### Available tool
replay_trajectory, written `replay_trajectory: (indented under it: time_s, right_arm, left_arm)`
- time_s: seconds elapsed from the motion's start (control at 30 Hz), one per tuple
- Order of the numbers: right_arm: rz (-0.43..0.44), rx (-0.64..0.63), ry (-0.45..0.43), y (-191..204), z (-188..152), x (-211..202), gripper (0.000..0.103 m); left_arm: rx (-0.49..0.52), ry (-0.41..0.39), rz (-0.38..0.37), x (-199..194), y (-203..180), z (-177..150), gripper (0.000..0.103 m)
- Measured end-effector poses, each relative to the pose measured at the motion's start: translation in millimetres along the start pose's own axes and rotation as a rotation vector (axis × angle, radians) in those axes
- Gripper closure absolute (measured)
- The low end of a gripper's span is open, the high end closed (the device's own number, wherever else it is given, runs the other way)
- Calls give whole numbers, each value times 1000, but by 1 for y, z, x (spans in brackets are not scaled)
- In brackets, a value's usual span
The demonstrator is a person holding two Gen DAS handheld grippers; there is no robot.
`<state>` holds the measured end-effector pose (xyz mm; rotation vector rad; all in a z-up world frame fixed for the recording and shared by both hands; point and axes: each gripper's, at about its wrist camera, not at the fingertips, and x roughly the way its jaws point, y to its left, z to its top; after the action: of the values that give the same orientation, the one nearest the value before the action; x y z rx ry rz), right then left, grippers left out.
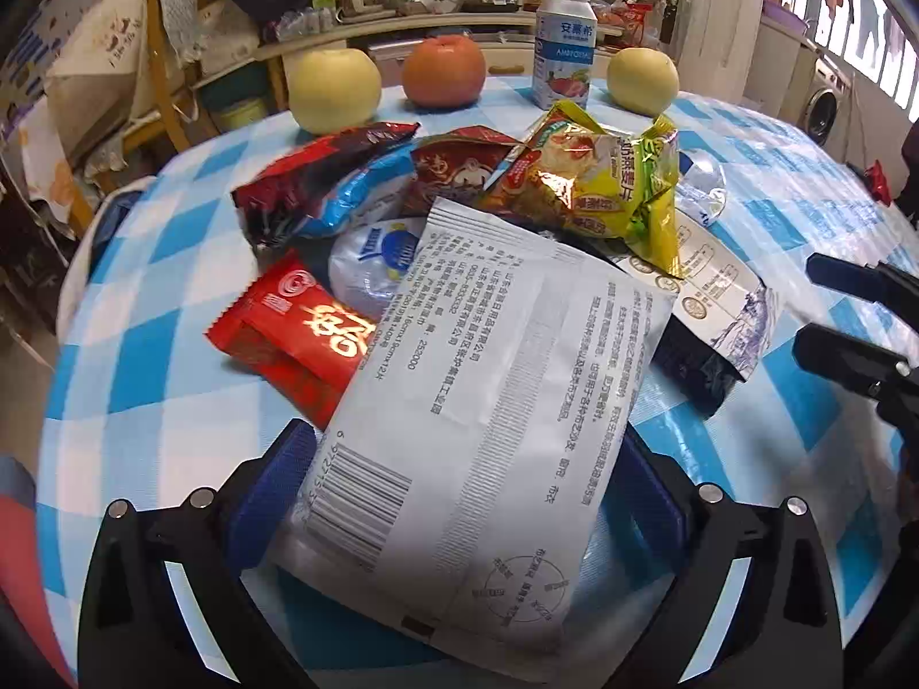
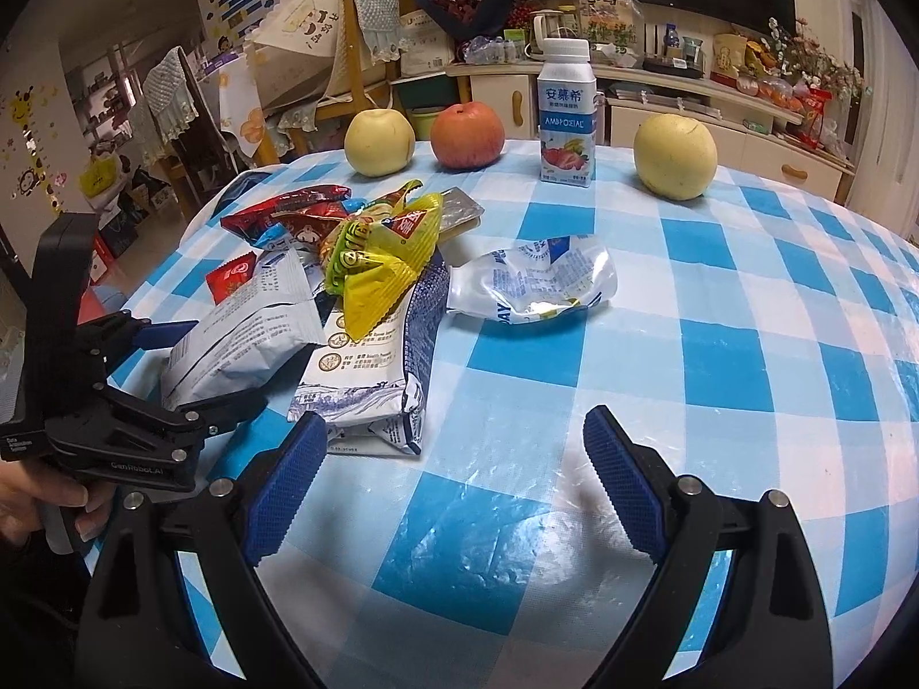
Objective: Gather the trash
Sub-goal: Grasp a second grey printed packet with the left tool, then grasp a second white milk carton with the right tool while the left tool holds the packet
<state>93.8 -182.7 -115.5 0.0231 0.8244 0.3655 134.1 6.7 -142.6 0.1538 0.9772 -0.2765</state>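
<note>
A pile of snack wrappers lies on the blue-checked tablecloth (image 1: 161, 298). On top rests a white printed packet (image 1: 488, 402), lying between the spread fingers of my left gripper (image 1: 465, 442); the pads do not press it. In the right wrist view the same left gripper (image 2: 201, 367) straddles the white packet (image 2: 241, 333). The pile includes a red wrapper (image 1: 293, 339), a yellow-green bag (image 2: 379, 264) and a navy-and-white bag (image 2: 373, 379). A crumpled clear bag (image 2: 534, 281) lies apart. My right gripper (image 2: 454, 425) hangs open over bare cloth beside the navy-and-white bag, nothing between its fingers.
Along the table's far edge stand two yellow fruits (image 2: 379, 140) (image 2: 675, 155), a red apple (image 2: 468, 135) and a yogurt bottle (image 2: 567, 115). Chairs and a cluttered sideboard stand beyond. A person's hand (image 2: 51, 499) holds the left gripper's handle.
</note>
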Motion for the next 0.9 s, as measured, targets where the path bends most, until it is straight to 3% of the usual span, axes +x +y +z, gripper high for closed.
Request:
replay_trajectory:
  time_s: [0.17,0.53,0.9]
  right_arm:
    - [-6,-1,3,-1,-1,1,12]
    - [-3,0,1,-1,-1,1,12]
    - [26,-15,-6,11,-1,6,12]
  left_arm:
    - [1,-33,9,-7,-2,-3,23]
    - [-61,-129,33,-50,8,-15,25]
    - [-88,-139,62,-50,14,-13,25]
